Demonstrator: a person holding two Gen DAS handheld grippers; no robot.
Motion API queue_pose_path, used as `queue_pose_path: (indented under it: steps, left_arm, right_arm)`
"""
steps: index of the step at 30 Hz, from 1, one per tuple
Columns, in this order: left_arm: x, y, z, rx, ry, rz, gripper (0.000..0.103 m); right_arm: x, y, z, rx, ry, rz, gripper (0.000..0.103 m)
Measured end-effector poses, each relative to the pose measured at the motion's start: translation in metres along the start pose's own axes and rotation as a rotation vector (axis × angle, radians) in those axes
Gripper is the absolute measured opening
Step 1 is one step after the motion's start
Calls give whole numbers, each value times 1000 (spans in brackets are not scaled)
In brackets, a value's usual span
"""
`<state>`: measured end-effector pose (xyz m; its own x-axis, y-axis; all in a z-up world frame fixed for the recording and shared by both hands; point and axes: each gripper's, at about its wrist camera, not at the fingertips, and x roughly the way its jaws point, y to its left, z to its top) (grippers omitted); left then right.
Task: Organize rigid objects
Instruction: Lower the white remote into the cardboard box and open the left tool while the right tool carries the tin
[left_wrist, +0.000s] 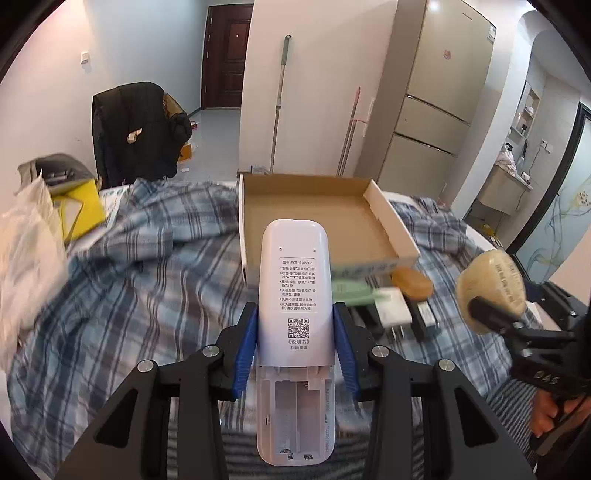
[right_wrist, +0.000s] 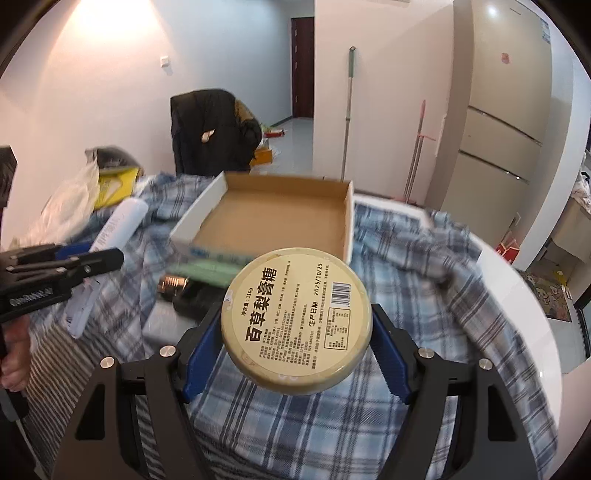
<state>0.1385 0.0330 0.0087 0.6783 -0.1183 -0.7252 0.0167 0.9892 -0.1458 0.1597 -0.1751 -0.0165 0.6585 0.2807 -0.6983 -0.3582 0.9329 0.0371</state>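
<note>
Left hand-held gripper (left_wrist: 295, 339): clamped on white remote control (left_wrist: 293, 291), battery bay uncovered | Right hand-held gripper (right_wrist: 295, 332): clamped on round candy tin (right_wrist: 297, 321) | Both raised before open cardboard box (left_wrist: 380, 218) on plaid cloth (left_wrist: 147, 277).

Background noted. A plaid blanket (left_wrist: 147, 258) is spread over the bed. A black jacket (left_wrist: 136, 129) is draped on a chair at far left, beside a dark door (left_wrist: 225, 59). A mop (left_wrist: 279, 99) is leaned against the white wall. A beige refrigerator (left_wrist: 439, 92) is seen at far right. A white plastic bag (left_wrist: 29, 236) lies at left.
</note>
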Motion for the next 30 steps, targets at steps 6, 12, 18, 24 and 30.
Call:
queue_pose_path:
  steps: [6,12,18,24,30]
  left_arm:
    - [24,-2,46,-23,-19,0,42]
    - [43,-4,90,-64,-73,8,42]
    - [79,4,113,-49,-67,-29,42]
    - [128,33,101,-97,-32,39,42]
    - [164,43,87,-153,-9,-18,42]
  right_arm:
    - [11,-7,54,-6,-27,-32,74]
    - [26,-12,111,101,-125,-63,74]
    - [53,-4,139,165,-125,-2,74]
    - [97,-2,118,158,-76,-41,74]
    - [138,-12,102,167,26,-29,74]
